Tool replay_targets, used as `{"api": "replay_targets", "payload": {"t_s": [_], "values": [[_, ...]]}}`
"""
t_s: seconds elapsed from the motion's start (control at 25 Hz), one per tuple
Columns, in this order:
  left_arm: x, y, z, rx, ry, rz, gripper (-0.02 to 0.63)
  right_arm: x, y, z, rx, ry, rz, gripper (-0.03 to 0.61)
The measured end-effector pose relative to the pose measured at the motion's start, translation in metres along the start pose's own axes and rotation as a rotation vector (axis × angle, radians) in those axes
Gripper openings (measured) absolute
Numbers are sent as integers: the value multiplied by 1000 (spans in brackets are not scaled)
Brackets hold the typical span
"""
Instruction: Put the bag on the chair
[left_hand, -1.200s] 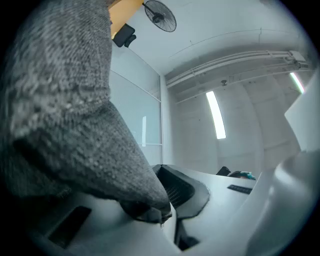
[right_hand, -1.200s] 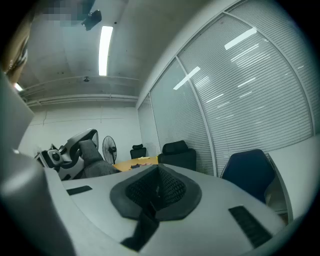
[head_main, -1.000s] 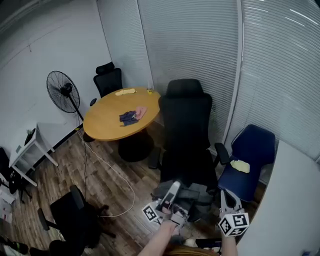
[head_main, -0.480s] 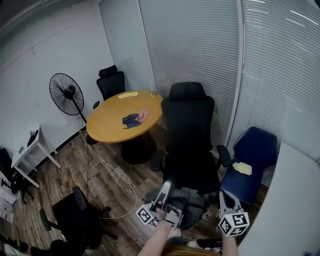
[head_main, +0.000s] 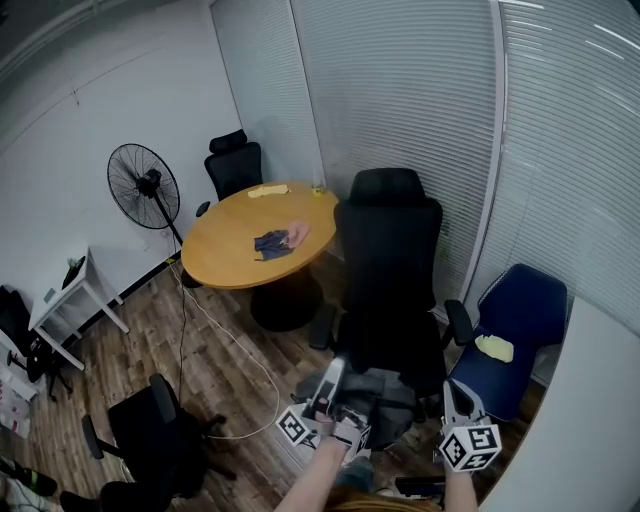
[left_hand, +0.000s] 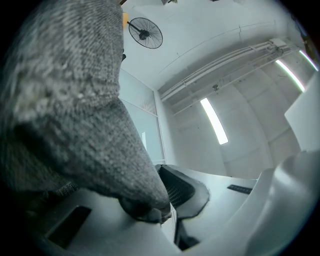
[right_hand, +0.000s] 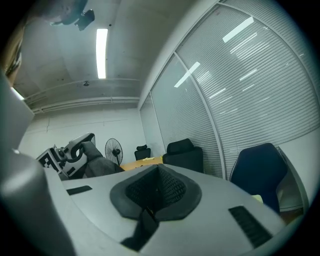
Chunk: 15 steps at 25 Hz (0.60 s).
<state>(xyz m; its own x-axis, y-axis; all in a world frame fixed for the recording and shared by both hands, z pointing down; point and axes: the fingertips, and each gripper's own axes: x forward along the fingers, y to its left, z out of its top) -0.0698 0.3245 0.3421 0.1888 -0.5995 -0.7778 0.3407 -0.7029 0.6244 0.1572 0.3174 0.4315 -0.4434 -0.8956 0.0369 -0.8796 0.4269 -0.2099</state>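
A grey fabric bag (head_main: 378, 396) hangs in front of the seat of a tall black office chair (head_main: 390, 262). My left gripper (head_main: 336, 368) points steeply up and is shut on a fold of the bag (left_hand: 75, 100), which fills the left of the left gripper view above my left gripper (left_hand: 164, 214). My right gripper (head_main: 447, 390) sits level to the right of the bag, not touching it. In the right gripper view my right gripper (right_hand: 149, 202) has its jaws together with nothing between them, and the bag (right_hand: 98, 165) shows at the left.
A blue chair (head_main: 518, 308) with a yellow cloth (head_main: 494, 347) stands right of the black chair. A round wooden table (head_main: 250, 250) with cloths is behind left, a fan (head_main: 143, 186) by the wall, another black chair (head_main: 150, 432) at lower left, a cable on the floor.
Both grippers and the bag have drifted slightly across the floor near the black chair. The left gripper's hold on the bag is unchanged.
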Motion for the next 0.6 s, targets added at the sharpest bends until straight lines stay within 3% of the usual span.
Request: {"api": "replay_targets", "payload": {"t_s": [0.2,0.6], "values": [[19,41,21,-21,-18,4,23,41,-24,-4,11,0,-16,11],[91,180,79,-134,11,75,23,183,-83,-19,15,75,-76,11]]}}
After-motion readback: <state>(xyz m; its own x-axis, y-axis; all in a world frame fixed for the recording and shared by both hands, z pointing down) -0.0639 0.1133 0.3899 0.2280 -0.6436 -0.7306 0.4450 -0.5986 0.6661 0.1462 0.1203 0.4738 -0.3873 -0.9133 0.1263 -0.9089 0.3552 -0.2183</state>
